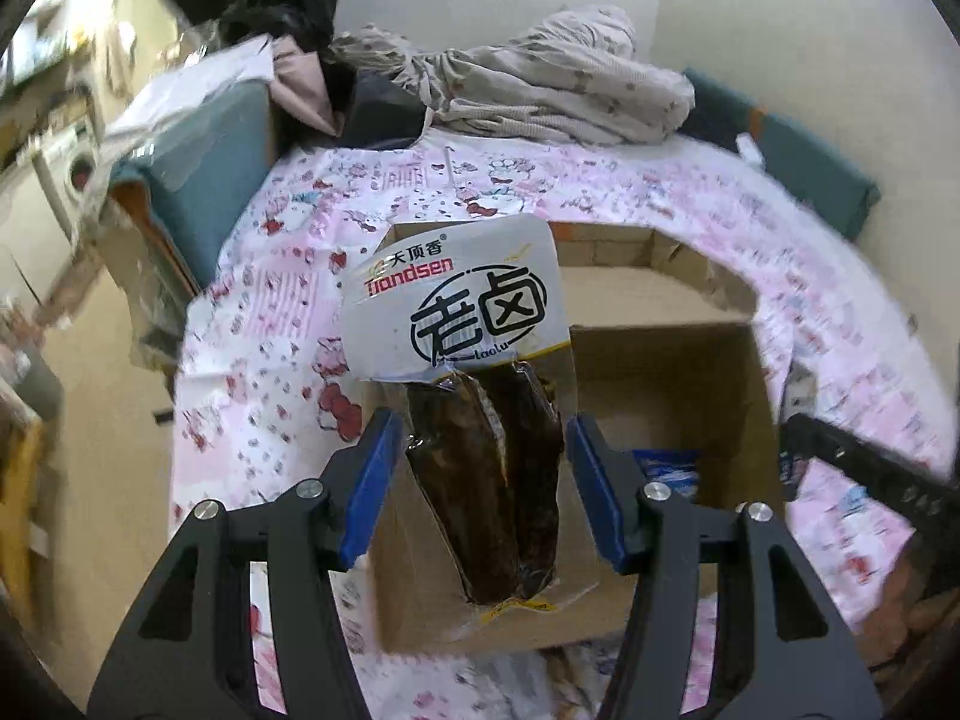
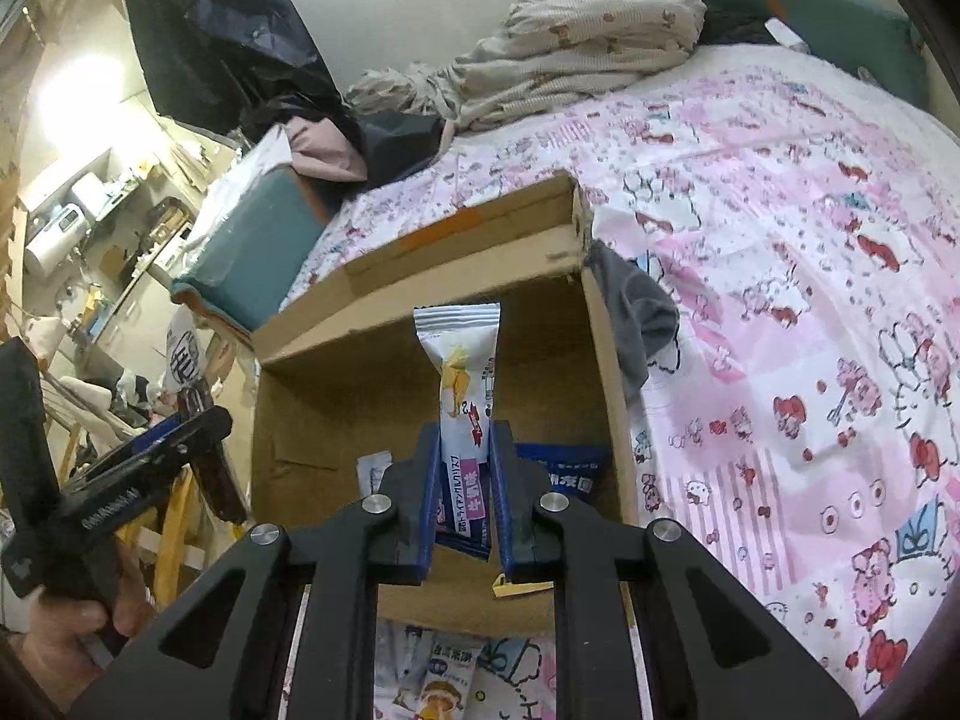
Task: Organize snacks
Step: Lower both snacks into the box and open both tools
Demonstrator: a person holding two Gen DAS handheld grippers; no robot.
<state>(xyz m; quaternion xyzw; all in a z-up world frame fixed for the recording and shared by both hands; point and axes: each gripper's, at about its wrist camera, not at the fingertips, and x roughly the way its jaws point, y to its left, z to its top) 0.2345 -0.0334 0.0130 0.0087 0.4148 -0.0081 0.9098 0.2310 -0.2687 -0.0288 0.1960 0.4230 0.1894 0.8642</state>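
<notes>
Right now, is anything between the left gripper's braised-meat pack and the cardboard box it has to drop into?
Nothing visible blocks it. The left gripper holds the braised-meat pack directly above the open cardboard box, whose flaps are folded outward. A blue packet already lies inside, leaving bare floor beside it.

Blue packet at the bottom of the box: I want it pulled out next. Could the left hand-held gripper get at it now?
Probably not yet. The left hand-held gripper is shut on a brown meat snack; the box is open above the blue packet.
</notes>
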